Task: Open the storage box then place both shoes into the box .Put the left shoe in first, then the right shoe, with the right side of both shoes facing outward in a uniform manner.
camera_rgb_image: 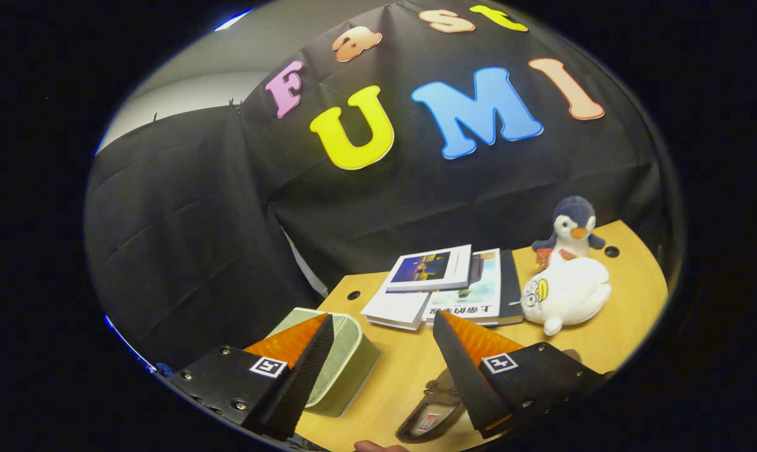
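Note:
My gripper (385, 323) hangs above the wooden table (403, 364), open, with nothing between its fingers. A pale green storage box (347, 370) with a light rim lies with its lid shut at the table's left edge, partly hidden behind the left finger (306, 361). A brown shoe (432, 411) lies on the table under the right finger (463, 367); its opening and inner label show, the rest is covered.
Beyond the fingers lies a stack of books (444, 285). To their right a white plush duck (567, 292) lies in front of a small plush penguin (573, 232). Black cloth walls close the back and left. A fingertip (378, 447) shows at the table's near edge.

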The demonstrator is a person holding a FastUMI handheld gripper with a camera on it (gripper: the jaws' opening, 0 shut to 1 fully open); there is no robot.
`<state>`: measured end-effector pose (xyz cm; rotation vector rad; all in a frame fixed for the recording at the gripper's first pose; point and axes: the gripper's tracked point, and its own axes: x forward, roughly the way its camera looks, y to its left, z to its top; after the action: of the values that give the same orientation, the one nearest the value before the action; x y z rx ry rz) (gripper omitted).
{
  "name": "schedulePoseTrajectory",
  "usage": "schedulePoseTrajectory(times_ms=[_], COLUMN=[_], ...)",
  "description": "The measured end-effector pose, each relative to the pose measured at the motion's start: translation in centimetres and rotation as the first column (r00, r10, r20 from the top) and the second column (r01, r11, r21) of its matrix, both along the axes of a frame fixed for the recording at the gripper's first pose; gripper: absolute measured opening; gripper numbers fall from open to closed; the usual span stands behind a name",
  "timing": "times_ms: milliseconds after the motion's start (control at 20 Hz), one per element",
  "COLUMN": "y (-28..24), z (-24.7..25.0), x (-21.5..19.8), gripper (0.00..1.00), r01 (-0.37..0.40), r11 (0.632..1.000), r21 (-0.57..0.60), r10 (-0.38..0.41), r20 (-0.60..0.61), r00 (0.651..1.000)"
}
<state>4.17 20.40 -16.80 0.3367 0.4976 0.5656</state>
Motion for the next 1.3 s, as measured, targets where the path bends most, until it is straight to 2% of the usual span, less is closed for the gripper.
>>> schedulePoseTrajectory(times_ms=[250, 450, 600, 850, 1000, 1150, 1300], y=[4.7, 7.6, 9.5, 12.8, 14.2, 14.9, 15.8], z=[-4.7, -8.3, -10.1, -12.3, -13.2, -13.5, -13.9], x=[-1.1, -1.4, -1.7, -1.2, -0.8, -1.0, -1.6], gripper=[0.97, 0.97, 0.97, 0.97, 0.97, 0.96, 0.97], r01=[-0.117, -0.153, -0.184, -0.145, -0.055, -0.031, -0.044], r11=[0.989, 0.965, 0.937, 0.85, 0.785, 0.753, 0.748], r21=[0.091, 0.211, 0.299, 0.507, 0.617, 0.657, 0.662], r10=[0.13, 0.215, 0.29, 0.417, 0.467, 0.497, 0.519], r20=[-0.162, -0.31, -0.366, -0.478, -0.531, -0.538, -0.544], r00=[0.978, 0.926, 0.884, 0.774, 0.707, 0.681, 0.659])
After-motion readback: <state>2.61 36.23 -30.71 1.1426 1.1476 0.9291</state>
